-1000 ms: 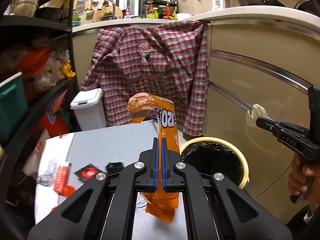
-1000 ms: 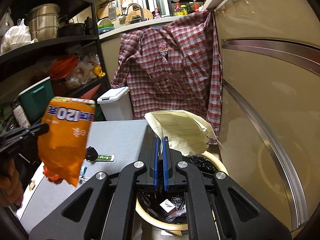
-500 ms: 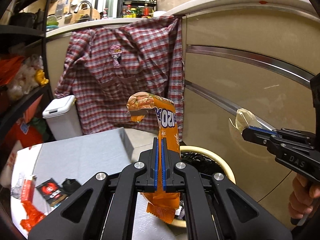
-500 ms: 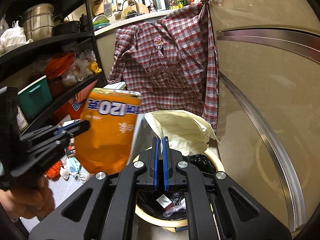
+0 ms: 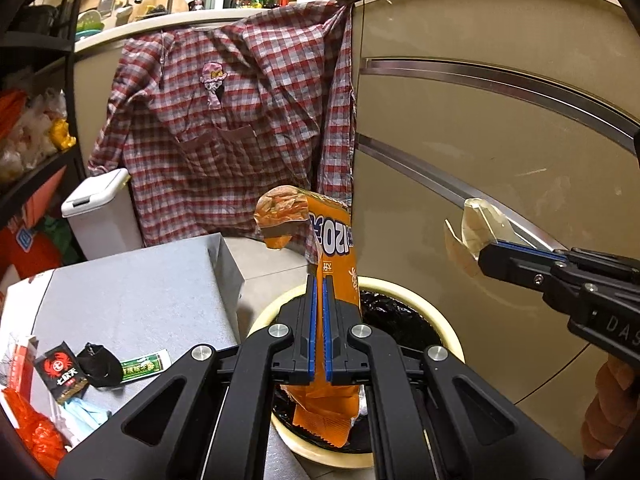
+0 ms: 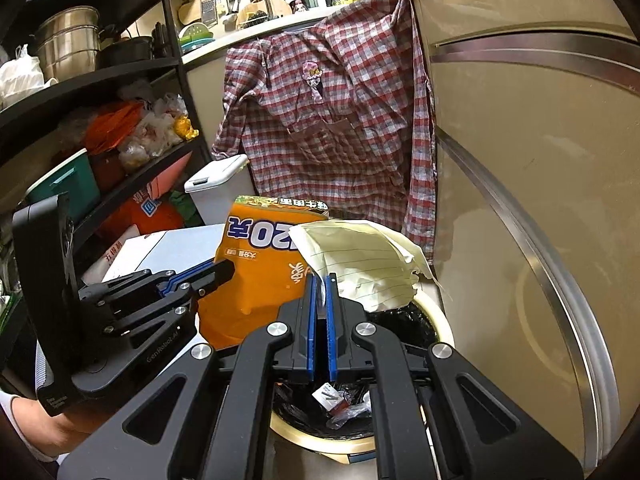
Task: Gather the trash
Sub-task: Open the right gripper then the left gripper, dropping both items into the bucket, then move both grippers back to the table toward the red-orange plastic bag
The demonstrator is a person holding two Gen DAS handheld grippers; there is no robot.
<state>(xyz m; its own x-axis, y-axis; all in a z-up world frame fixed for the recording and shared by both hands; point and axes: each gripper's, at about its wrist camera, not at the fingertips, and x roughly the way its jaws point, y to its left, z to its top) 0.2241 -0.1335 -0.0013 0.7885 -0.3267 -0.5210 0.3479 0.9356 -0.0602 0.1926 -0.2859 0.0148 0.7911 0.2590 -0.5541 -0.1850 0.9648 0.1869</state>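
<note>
My left gripper (image 5: 319, 280) is shut on an orange snack wrapper (image 5: 334, 252), which hangs over the cream-rimmed trash bin (image 5: 448, 322) lined with a black bag. From the right wrist view the same wrapper (image 6: 256, 264) shows beside the left gripper (image 6: 224, 270). My right gripper (image 6: 322, 280) is shut on a crumpled sheet of lined yellow paper (image 6: 360, 256) above the bin (image 6: 438, 322). In the left wrist view the right gripper (image 5: 486, 254) holds that paper (image 5: 476, 226) at the right. Small scraps lie inside the bin (image 6: 336, 398).
A low grey table (image 5: 132, 292) left of the bin carries loose litter: a black-red packet (image 5: 60, 372), a green-white wrapper (image 5: 144, 366), orange plastic (image 5: 36, 440). A white lidded bin (image 5: 96, 216), a hanging plaid shirt (image 5: 224, 128), beige cabinet fronts (image 5: 500, 168) and black shelves (image 6: 100, 120) surround it.
The left gripper has carried the orange wrapper rightward and down, from above the table to above the bin. The right gripper with its paper has barely shifted.
</note>
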